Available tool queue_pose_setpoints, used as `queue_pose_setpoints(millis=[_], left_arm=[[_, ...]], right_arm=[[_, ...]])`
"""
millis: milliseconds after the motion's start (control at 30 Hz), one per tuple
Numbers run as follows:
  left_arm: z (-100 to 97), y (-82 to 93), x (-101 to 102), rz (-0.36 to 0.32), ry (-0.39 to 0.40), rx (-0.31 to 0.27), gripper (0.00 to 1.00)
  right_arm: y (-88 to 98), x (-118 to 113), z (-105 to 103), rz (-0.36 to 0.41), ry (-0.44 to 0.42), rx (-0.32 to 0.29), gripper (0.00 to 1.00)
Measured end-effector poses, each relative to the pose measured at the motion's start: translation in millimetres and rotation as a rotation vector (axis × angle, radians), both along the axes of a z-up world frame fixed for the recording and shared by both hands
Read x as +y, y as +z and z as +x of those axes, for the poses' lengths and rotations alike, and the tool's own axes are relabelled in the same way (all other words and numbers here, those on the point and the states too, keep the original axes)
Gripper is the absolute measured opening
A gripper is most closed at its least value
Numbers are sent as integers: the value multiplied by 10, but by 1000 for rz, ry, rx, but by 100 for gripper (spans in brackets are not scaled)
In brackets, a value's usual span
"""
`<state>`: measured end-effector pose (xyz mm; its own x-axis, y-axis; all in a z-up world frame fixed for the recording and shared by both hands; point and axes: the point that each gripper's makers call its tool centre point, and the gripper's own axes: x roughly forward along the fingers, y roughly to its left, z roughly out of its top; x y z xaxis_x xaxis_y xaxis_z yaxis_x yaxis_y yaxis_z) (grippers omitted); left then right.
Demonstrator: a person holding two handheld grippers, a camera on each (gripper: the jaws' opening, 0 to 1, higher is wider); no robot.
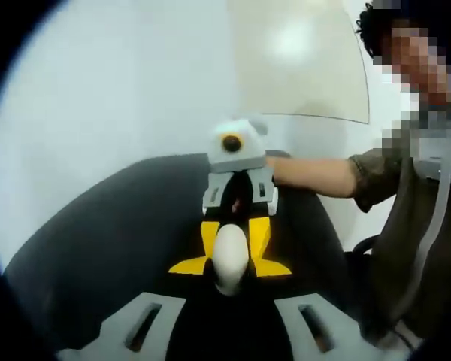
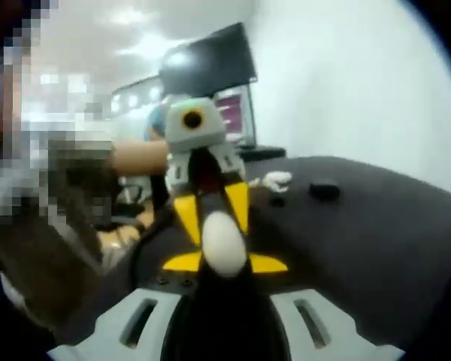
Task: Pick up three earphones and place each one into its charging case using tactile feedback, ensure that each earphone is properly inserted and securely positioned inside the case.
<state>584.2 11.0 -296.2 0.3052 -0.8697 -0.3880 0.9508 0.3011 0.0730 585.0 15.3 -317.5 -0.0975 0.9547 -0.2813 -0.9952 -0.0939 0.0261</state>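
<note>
Jaws of the left gripper (image 2: 210, 219) and right gripper (image 1: 234, 226) meet nose to nose, both drawn narrow and seemingly clamped on one white rounded piece (image 1: 230, 257). It is probably a charging case, steadied from both ends for seating an earphone; I cannot tell for sure. Further out on the dark table (image 2: 376, 226), at 1 o'clock in the right gripper view, lie white earphones (image 2: 275, 179) and a dark case (image 2: 324, 191), well apart from the grippers.

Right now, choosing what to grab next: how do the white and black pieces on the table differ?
The white piece is lumpy; the black piece is compact. The white piece lies nearer the left gripper, the black piece farther off. Both rest on the table.
</note>
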Motion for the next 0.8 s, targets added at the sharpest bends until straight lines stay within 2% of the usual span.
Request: queue_pose_setpoints(millis=[33, 67, 133, 200, 300, 400, 467, 500, 533, 567, 633, 700, 733, 800], left_arm=[[-9, -8, 17, -2, 13, 25, 17], [-8, -4, 20, -8, 12, 20, 17], [-36, 5, 19, -21, 2, 32, 18], [-82, 27, 15, -26, -24, 30, 20], [-168, 99, -38, -49, -63, 23, 30], [-125, 125, -70, -26, -46, -36, 24], [-87, 137, -71, -15, -34, -60, 17], [-78, 136, -70, -10, -33, -67, 17], [-77, 132, -75, -7, -36, -64, 19], [-107, 121, -99, -16, -49, -35, 23], [-135, 84, -130, 3, -64, -36, 28], [-79, 72, -120, 33, -44, -74, 22], [-61, 82, -115, 31, -36, -74, 17], [-50, 98, -112, 26, -45, -64, 17]], right_arm=[[-9, 6, -15, -1, 6, -17, 23], [-2, 13, -30, 5, 9, -20, 22], [10, 1, -60, 6, 30, -2, 22], [-3, 3, -88, 1, 52, -52, 22], [-6, -7, -54, -7, 37, -13, 22], [-10, -7, -62, -7, 39, -13, 22], [-12, -10, -64, -7, 42, -19, 22], [-12, -10, -61, -8, 40, -19, 22], [-12, -10, -59, -8, 39, -16, 22], [-12, -11, -57, -9, 38, -14, 22], [-13, -11, -66, -9, 37, -11, 22], [-16, -12, -72, -10, 41, -15, 22], [-16, -11, -79, -9, 43, -17, 22], [-20, -12, -80, -11, 41, -14, 22]])
